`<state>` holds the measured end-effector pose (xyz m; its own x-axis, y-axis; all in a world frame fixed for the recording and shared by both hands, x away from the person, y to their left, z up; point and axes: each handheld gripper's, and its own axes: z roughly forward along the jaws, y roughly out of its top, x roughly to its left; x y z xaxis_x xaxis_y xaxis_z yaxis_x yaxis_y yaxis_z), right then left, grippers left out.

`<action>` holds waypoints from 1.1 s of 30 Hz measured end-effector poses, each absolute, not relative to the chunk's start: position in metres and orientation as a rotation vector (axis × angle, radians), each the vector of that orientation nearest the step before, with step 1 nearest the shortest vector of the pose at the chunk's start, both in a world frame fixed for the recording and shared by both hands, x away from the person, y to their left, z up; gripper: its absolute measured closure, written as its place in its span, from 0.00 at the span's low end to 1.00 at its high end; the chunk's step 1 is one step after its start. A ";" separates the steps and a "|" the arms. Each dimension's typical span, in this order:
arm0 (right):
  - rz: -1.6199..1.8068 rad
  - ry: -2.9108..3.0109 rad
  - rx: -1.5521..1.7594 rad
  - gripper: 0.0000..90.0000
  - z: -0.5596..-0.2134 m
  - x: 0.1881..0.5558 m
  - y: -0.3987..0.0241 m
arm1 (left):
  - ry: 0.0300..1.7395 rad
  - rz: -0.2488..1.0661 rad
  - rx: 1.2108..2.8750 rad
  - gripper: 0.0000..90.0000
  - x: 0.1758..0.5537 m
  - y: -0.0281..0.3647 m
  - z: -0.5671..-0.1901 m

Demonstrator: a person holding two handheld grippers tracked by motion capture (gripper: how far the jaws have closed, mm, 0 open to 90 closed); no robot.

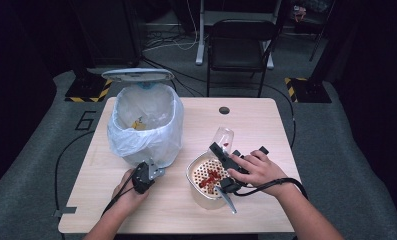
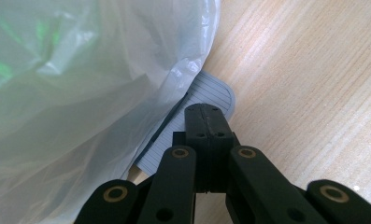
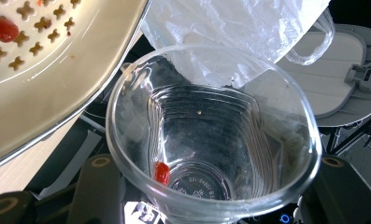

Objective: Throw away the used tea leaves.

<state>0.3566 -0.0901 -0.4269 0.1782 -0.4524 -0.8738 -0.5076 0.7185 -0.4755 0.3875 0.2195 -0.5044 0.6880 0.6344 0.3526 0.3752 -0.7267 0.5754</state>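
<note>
Your right gripper [image 1: 220, 152] clamps the clear cup [image 1: 224, 138], tipped at 1 o'clock of the strainer bowl [image 1: 198, 184]. Your left gripper [image 1: 156, 172], jaws pressed together and empty, rests on the bin pedal [image 2: 206, 95] at 6 o'clock of the bin [image 1: 145, 125].

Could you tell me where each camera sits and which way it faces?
High view: above the person's side, looking forward and down on the table; both forearms, left gripper, right gripper.
Left gripper view: rides the left gripper, jaws shut, facing the bin's pedal and bag.
Right gripper view: rides the right gripper, looking into the clear cup it clamps.
Shared: bin bag, strainer bowl, cup.
</note>
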 end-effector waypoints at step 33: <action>0.291 1.620 -0.737 0.48 -0.392 0.357 -0.088 | 0.762 0.773 2.443 1.00 0.388 0.220 -0.503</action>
